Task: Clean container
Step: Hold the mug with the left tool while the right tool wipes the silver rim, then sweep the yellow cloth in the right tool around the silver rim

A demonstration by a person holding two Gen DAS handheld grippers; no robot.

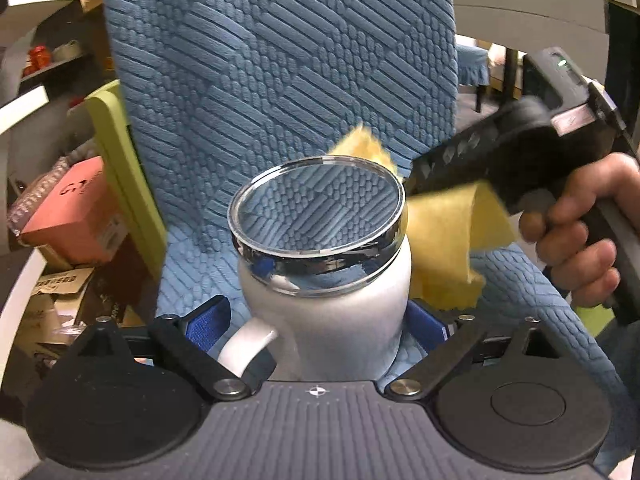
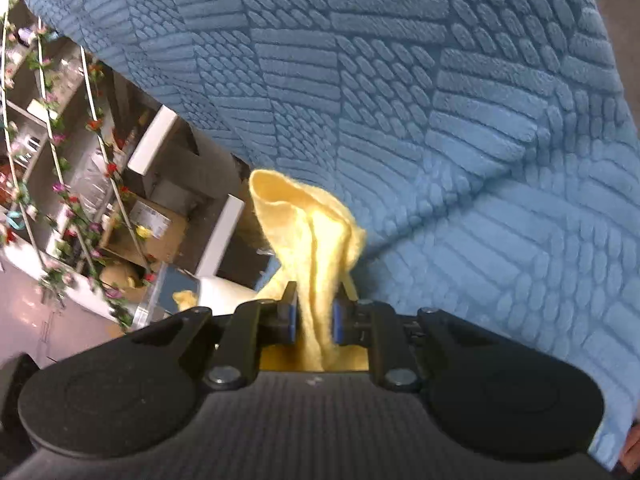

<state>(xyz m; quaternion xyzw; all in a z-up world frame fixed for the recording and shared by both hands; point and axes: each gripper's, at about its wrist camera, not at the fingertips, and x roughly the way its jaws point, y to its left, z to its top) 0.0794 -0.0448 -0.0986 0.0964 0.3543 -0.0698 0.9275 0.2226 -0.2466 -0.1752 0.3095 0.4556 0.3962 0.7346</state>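
A white ceramic jar with a side handle and a chrome-rimmed glass lid sits tilted between the blue pads of my left gripper, whose wide-set jaws hold it. A yellow cloth is pinched in my right gripper, which is shut on it. From the left wrist, the right gripper comes in from the right in a person's hand. Its yellow cloth hangs against the jar's right side, just behind the lid rim.
A chair with a blue textured cover fills the background of both views, its seat under the jar. Cluttered shelves with boxes stand to the left. Flower garlands and shelves show at the left of the right wrist view.
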